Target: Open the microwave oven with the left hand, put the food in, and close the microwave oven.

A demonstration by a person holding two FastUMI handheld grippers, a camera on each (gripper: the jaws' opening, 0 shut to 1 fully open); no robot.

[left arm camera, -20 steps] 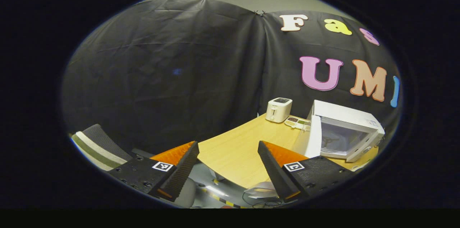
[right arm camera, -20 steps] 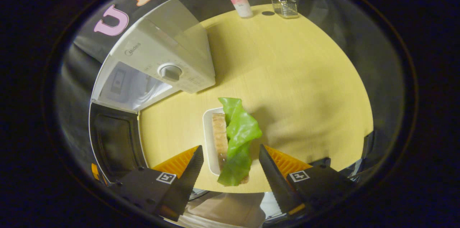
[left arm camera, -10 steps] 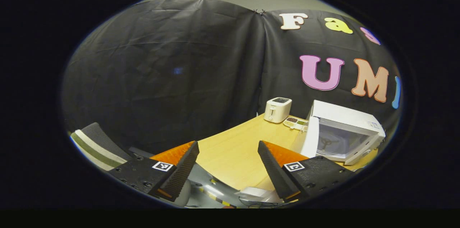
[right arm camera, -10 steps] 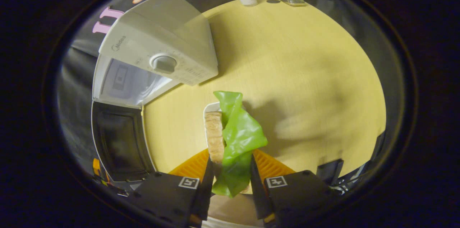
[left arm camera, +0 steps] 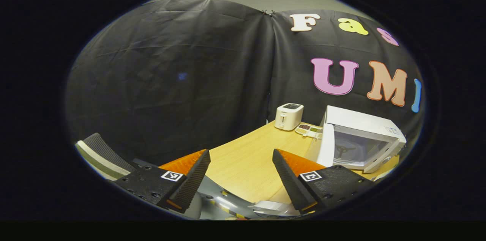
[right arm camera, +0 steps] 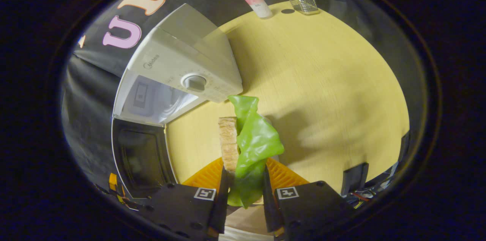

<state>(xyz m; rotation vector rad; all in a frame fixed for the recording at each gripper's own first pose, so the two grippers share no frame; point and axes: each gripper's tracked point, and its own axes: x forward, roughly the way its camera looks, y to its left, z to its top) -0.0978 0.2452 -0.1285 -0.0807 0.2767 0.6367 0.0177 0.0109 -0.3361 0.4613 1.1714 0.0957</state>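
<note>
The food [right arm camera: 251, 144] is a slice of bread [right arm camera: 228, 142] with a green lettuce leaf against it. My right gripper [right arm camera: 245, 175] is shut on its near end and holds it above the table [right arm camera: 326, 81]. The white microwave [right arm camera: 178, 62] stands just left of the food, its dial [right arm camera: 194, 82] facing me. Its cavity [right arm camera: 152, 98] is open and its dark-windowed door [right arm camera: 140, 161] is swung out toward me. In the left gripper view the microwave [left arm camera: 364, 138] sits far right with its door [left arm camera: 327, 145] ajar. My left gripper [left arm camera: 241, 153] hovers open off the table's near edge, holding nothing.
A white toaster [left arm camera: 288, 116] and a small dish of bits [left arm camera: 308, 130] stand at the back by the wall. A bottle [right arm camera: 257, 2] and a wire basket [right arm camera: 302, 3] are at the table's far edge. A striped chair back [left arm camera: 99, 154] is at the left.
My right gripper shut on the food and lifted it off its white plate, nearer the microwave. The left gripper stayed open and drifted only slightly.
</note>
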